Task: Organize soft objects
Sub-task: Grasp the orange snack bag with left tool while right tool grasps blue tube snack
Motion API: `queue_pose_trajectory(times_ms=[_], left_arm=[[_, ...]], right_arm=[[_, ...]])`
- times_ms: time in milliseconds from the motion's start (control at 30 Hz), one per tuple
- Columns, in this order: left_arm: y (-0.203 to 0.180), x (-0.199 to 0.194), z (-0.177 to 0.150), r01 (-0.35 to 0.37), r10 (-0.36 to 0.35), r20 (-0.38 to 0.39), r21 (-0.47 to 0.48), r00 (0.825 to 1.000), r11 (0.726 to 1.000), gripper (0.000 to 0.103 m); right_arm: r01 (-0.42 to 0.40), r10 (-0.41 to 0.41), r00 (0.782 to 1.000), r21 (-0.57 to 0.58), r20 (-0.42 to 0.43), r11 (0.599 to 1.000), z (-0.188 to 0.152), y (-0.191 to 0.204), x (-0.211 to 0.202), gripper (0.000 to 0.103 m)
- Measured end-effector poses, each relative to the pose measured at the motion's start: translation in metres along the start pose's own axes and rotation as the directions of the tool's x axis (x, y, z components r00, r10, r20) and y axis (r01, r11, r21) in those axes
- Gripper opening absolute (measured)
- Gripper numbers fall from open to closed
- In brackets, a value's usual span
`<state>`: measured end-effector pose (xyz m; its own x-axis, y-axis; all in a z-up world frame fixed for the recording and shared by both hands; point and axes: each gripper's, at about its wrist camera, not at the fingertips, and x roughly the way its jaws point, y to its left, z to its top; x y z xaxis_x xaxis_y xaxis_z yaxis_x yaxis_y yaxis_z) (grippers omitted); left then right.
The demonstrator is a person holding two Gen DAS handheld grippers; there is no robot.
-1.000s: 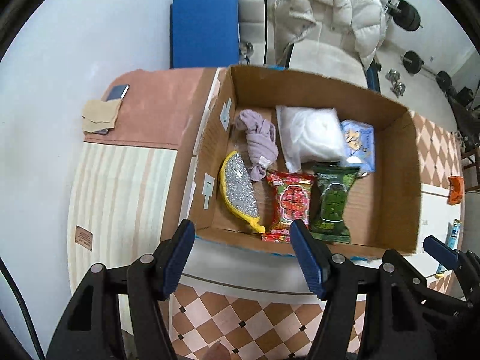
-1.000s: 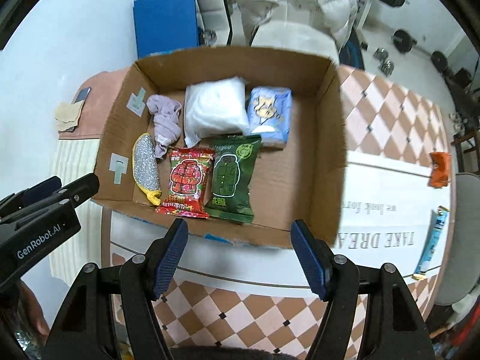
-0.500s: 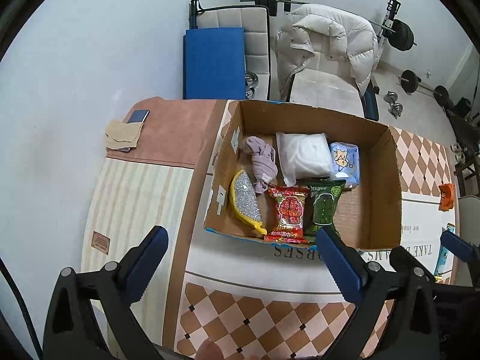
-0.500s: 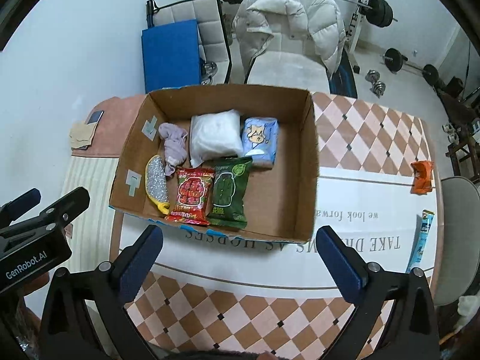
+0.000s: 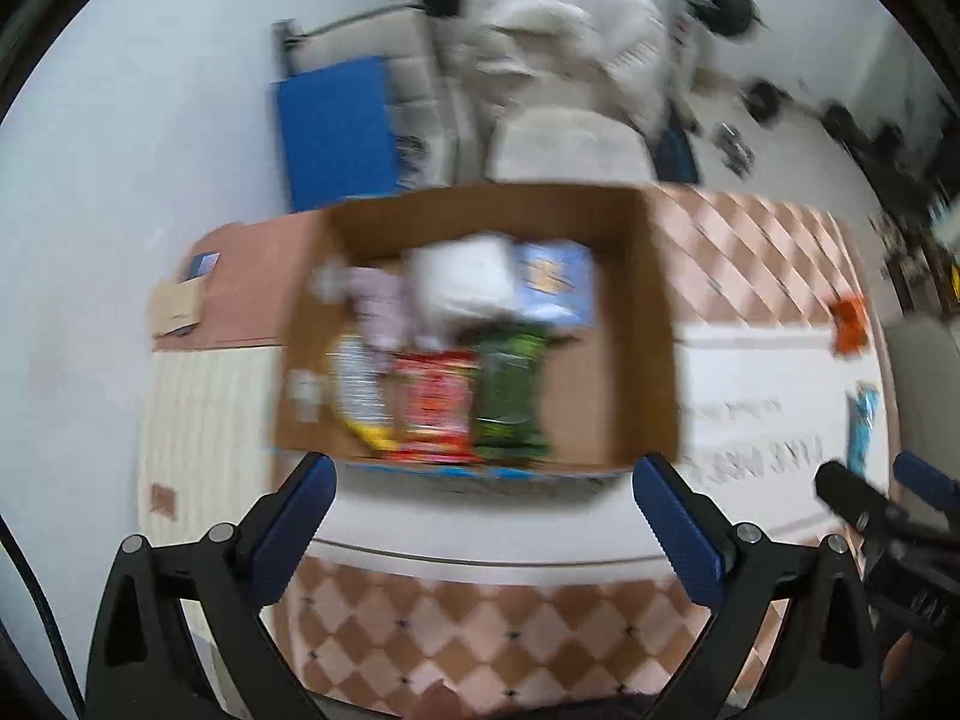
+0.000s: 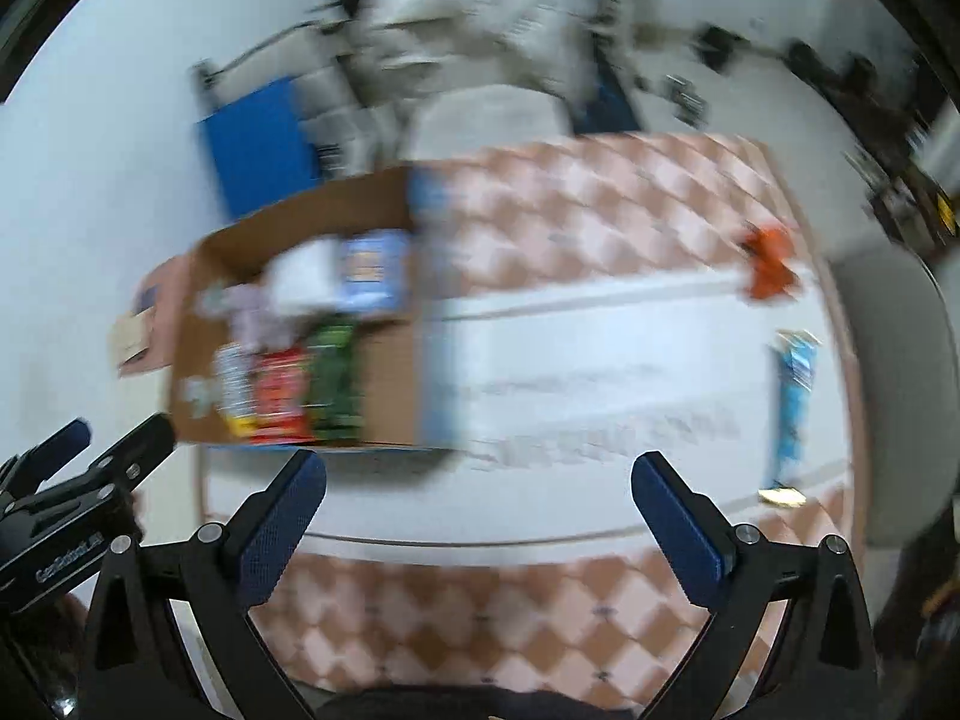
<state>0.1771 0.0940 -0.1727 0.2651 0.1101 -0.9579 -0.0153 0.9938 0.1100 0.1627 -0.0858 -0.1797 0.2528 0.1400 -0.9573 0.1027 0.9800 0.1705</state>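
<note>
Both views are blurred by motion. A cardboard box (image 5: pixel 654 348) on the table holds a red packet (image 5: pixel 435 402), a green packet (image 5: pixel 510 390), a white bag (image 5: pixel 462 282), a blue packet (image 5: pixel 555 282), a lilac cloth (image 5: pixel 378 306) and a silver-and-yellow scrubber (image 5: pixel 357 390). An orange packet (image 6: pixel 771 264) and a blue stick packet (image 6: pixel 792 402) lie on the table at the right. My left gripper (image 5: pixel 486 516) is open and empty, high above the box's near edge. My right gripper (image 6: pixel 480 510) is open and empty, right of the box (image 6: pixel 384 372), over the white cloth.
A checkered and white tablecloth (image 6: pixel 600 372) covers the table. A phone and a beige cloth (image 5: pixel 177 306) lie at the far left. A chair with a white jacket (image 5: pixel 564 60), a blue pad (image 5: pixel 336 126) and weights stand behind the table.
Both grippers have opened wider and pulled up and back from the box. Both cameras have swung right; in the right wrist view the box has slid to the left.
</note>
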Motion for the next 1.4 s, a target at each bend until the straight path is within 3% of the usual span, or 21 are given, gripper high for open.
queue_pose_trajectory(times_ms=[200, 300, 467, 600, 700, 833, 1033, 1167, 1200, 1267, 1333, 1400], left_arm=[[-0.132, 0.044, 0.018, 0.072, -0.052, -0.107, 0.195, 0.993, 0.978, 0.102], [-0.199, 0.068, 0.035, 0.111, -0.066, -0.165, 0.280, 0.984, 0.954, 0.102], [-0.299, 0.110, 0.078, 0.183, -0.076, -0.269, 0.397, 0.960, 0.899, 0.102], [-0.355, 0.140, 0.118, 0.252, -0.103, -0.368, 0.385, 0.924, 0.888, 0.102], [-0.388, 0.169, 0.146, 0.319, -0.156, -0.461, 0.302, 0.874, 0.898, 0.102], [-0.426, 0.199, 0.163, 0.332, -0.145, -0.522, 0.284, 0.840, 0.900, 0.101], [-0.466, 0.240, 0.163, 0.270, -0.024, -0.549, 0.373, 0.835, 0.888, 0.101], [-0.475, 0.256, 0.161, 0.246, 0.009, -0.552, 0.386, 0.834, 0.889, 0.092], [-0.476, 0.258, 0.160, 0.237, 0.018, -0.546, 0.393, 0.838, 0.888, 0.084], [-0.476, 0.262, 0.159, 0.237, 0.018, -0.546, 0.393, 0.837, 0.889, 0.079], [-0.477, 0.264, 0.157, 0.233, 0.022, -0.547, 0.392, 0.837, 0.890, 0.060], [-0.479, 0.261, 0.155, 0.225, 0.025, -0.523, 0.409, 0.852, 0.884, 0.049]], right_arm=[[0.161, -0.136, 0.983, 0.225, -0.123, 0.961, -0.003, -0.163, 0.046, 0.103], [0.161, -0.109, 0.979, 0.316, -0.174, 0.935, 0.001, -0.227, 0.075, 0.103], [0.141, -0.055, 0.970, 0.368, -0.236, 0.919, 0.012, -0.287, 0.124, 0.099], [0.117, -0.012, 0.964, 0.383, -0.266, 0.916, 0.018, -0.305, 0.152, 0.095], [0.100, 0.016, 0.962, 0.405, -0.273, 0.909, 0.021, -0.315, 0.165, 0.092], [0.095, 0.032, 0.958, 0.423, -0.283, 0.901, 0.031, -0.323, 0.179, 0.089], [0.096, 0.048, 0.951, 0.440, -0.305, 0.893, 0.041, -0.330, 0.193, 0.081], [0.098, 0.050, 0.947, 0.435, -0.317, 0.895, 0.043, -0.326, 0.196, 0.080], [0.104, 0.044, 0.946, 0.429, -0.322, 0.897, 0.043, -0.325, 0.197, 0.080], [0.108, 0.040, 0.944, 0.423, -0.328, 0.900, 0.043, -0.323, 0.198, 0.080], [0.115, 0.039, 0.939, 0.418, -0.342, 0.901, 0.042, -0.321, 0.201, 0.077], [0.125, 0.035, 0.932, 0.411, -0.362, 0.903, 0.040, -0.319, 0.206, 0.066]])
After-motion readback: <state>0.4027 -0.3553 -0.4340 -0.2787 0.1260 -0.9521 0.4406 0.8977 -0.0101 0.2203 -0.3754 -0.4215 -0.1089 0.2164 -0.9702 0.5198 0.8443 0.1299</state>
